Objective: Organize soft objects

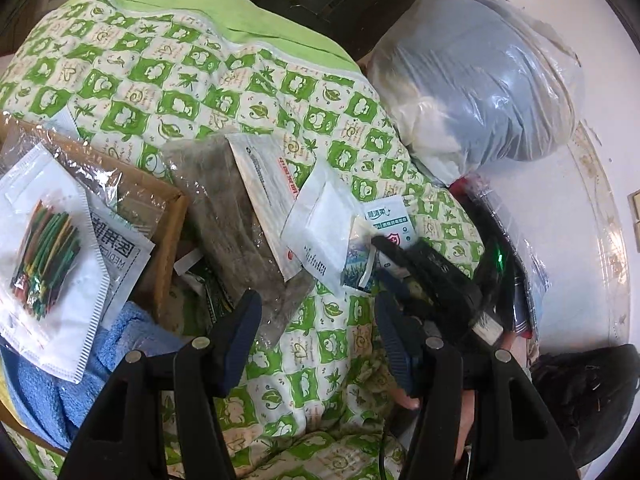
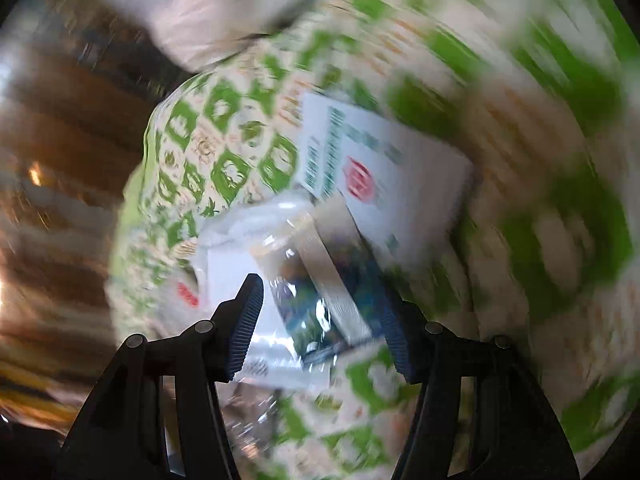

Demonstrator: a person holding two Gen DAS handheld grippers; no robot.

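Observation:
Several flat packets lie on a green-and-white patterned quilt [image 1: 192, 80]: a grey cloth in clear wrap [image 1: 236, 216], a white packet with red print [image 1: 268, 184], a clear packet with a white pad [image 1: 320, 220], a green-printed sachet [image 1: 390, 220] and a small blue-green packet [image 1: 358, 260]. My left gripper [image 1: 316, 320] is open and empty above the quilt. My right gripper [image 2: 320, 320] is open around the blue-green packet [image 2: 320, 312]; it also shows in the left wrist view [image 1: 404, 256], its fingers at that packet. The right wrist view is blurred by motion.
A cardboard box [image 1: 168, 216] at the left holds mask packets [image 1: 48, 260] and a blue towel [image 1: 60, 392]. A large clear bag of grey and white fabric [image 1: 480, 80] sits at the right by a white wall [image 1: 580, 240]. A dark object [image 1: 588, 392] lies lower right.

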